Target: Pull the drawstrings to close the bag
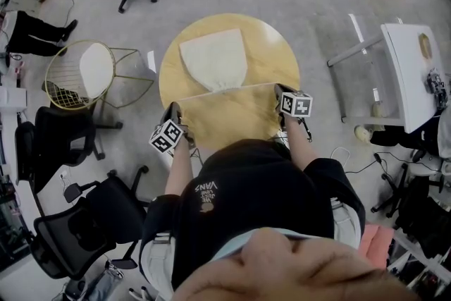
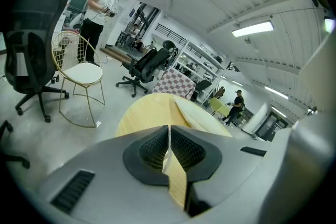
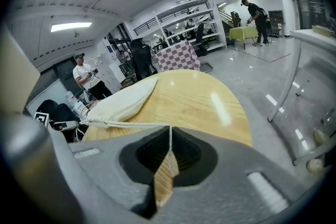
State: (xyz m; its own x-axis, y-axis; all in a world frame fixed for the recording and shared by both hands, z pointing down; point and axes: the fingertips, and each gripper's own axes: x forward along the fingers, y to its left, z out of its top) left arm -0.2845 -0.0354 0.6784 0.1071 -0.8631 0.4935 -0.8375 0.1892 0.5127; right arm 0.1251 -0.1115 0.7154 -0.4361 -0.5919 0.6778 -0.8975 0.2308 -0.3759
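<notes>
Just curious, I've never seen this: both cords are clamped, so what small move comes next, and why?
The left gripper and right gripper are each shut on a drawstring, both taut to the drawstring bag, whose mouth looks gathered but not quite cinched. So probably pull them slightly farther apart.

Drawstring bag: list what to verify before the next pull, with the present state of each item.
1. left gripper clamped on the left drawstring: ok, its jaws are together with a pale cord pinched between them.
2. right gripper clamped on the right drawstring: ok, the cord runs straight into its closed jaws.
3. Both cords taut: ok, each runs in a straight line from the bag mouth to its gripper.
4. bag resting on the table: ok, it lies flat.
5. Mouth fully closed: cannot tell. It looks gathered, but any remaining gap is too small to see.
</notes>
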